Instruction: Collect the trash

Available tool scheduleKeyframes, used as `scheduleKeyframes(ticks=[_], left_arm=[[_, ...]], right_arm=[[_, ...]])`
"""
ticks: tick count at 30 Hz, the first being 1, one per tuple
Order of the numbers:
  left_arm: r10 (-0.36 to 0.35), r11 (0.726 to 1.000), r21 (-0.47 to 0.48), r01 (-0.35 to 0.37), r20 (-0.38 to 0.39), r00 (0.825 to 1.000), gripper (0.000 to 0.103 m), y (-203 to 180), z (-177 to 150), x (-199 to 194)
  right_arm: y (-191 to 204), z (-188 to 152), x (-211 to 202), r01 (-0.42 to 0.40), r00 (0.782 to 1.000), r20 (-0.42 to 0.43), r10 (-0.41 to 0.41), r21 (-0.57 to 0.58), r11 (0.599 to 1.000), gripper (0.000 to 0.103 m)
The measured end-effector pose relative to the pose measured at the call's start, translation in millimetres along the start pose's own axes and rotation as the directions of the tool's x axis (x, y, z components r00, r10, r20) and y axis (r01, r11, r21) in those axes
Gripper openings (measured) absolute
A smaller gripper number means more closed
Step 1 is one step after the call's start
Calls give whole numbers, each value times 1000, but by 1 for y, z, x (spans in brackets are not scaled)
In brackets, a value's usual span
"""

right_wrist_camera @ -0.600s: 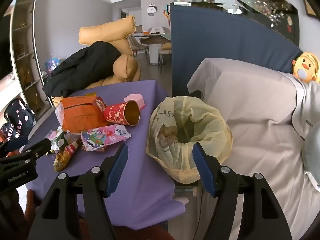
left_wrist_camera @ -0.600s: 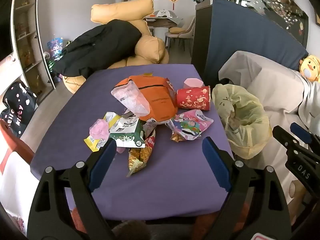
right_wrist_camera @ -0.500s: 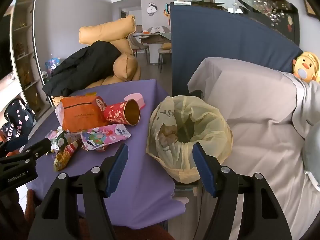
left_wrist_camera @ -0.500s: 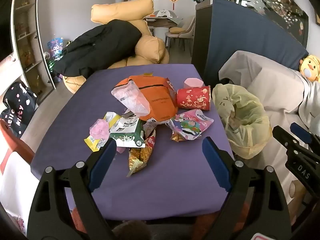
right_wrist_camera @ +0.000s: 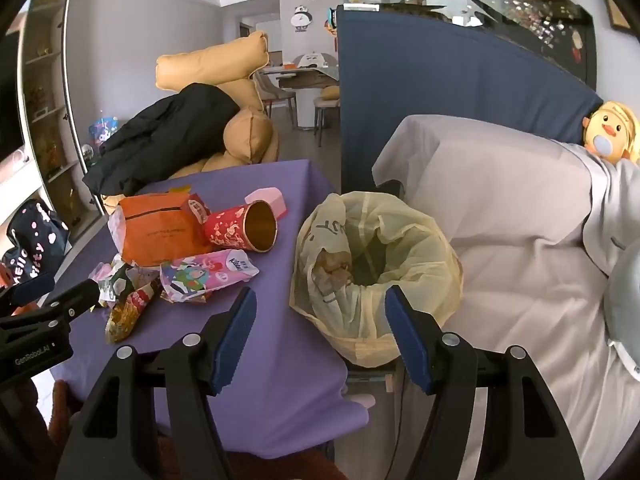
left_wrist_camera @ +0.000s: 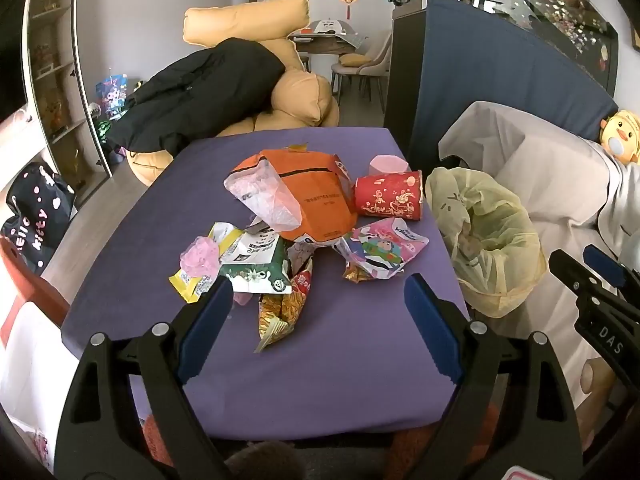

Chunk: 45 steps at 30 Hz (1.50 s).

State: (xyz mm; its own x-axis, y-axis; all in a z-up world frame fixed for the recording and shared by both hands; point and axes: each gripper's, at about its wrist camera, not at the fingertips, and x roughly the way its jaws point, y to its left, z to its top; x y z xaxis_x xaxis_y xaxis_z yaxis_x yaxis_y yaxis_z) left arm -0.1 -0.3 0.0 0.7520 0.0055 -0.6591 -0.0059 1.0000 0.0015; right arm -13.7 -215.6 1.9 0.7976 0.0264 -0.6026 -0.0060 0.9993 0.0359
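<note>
Trash lies in a heap on the purple table (left_wrist_camera: pixel 320 360): an orange paper bag (left_wrist_camera: pixel 316 196), a red paper cup (left_wrist_camera: pixel 388 200) on its side, a pink cartoon wrapper (left_wrist_camera: pixel 380 252), a green-and-white snack packet (left_wrist_camera: pixel 256 264), a gold snack packet (left_wrist_camera: pixel 280 312) and a pink crumpled wad (left_wrist_camera: pixel 200 254). A yellow bin bag (right_wrist_camera: pixel 376 276) stands open off the table's right edge, with some trash inside. My left gripper (left_wrist_camera: pixel 318 306) is open and empty above the table's near part, just short of the heap. My right gripper (right_wrist_camera: pixel 318 322) is open and empty in front of the bin bag.
A grey-covered sofa (right_wrist_camera: pixel 512 216) lies right of the bag, with a yellow duck toy (right_wrist_camera: pixel 610 134) on it. Tan cushions and a black coat (left_wrist_camera: pixel 208 92) pile behind the table. A navy partition (left_wrist_camera: pixel 500 76) stands at the back right. Shelves line the left wall.
</note>
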Motion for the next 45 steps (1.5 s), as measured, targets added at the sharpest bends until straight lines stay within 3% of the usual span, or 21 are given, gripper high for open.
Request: scheduleKeyframes(ticks=[45], left_arm=[[-2, 1000, 4, 2, 8, 1000, 83, 0, -3, -1]], right_arm=[[-1, -2, -4, -10, 1000, 16, 10, 11, 1000, 63]])
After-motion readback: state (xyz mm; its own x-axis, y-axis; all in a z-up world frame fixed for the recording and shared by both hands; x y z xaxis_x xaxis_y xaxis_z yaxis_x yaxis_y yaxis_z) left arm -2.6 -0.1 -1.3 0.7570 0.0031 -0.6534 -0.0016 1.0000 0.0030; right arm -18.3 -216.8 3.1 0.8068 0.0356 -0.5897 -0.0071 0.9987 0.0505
